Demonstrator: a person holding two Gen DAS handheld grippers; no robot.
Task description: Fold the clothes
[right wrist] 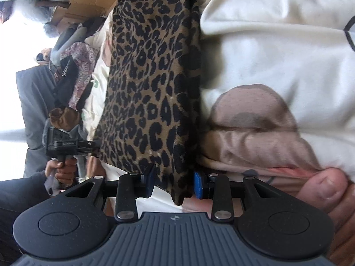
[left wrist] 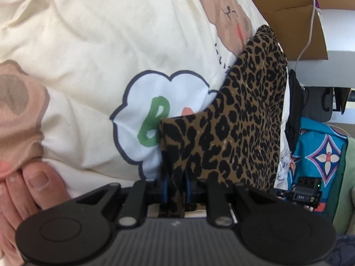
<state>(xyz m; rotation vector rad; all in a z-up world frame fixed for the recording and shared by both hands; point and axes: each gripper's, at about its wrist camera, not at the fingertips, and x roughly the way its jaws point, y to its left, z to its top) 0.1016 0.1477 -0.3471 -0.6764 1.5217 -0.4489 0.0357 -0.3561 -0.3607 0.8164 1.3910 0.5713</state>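
On the cream bedcover (left wrist: 93, 44), a white cloud-shaped print (left wrist: 142, 110) outlined in dark blue carries a green capital "B" (left wrist: 153, 122) at the centre of the left wrist view. Just right of it the tip of an orange-red letter shows, the rest hidden behind the leopard-print garment (left wrist: 239, 119). Small dark characters run beside the bear print (left wrist: 224, 11), too small to read. In the right wrist view nothing is legible.

I count one leopard-print garment (left wrist: 239, 119), lying on one cream printed blanket (left wrist: 99, 44). Beyond that blanket, one cardboard box (left wrist: 286, 2) and one blue patterned cloth (left wrist: 321, 153). Two grippers: left gripper (left wrist: 175, 186), right gripper (right wrist: 174, 182). Beside the blanket, toes (left wrist: 40, 181) of one foot.
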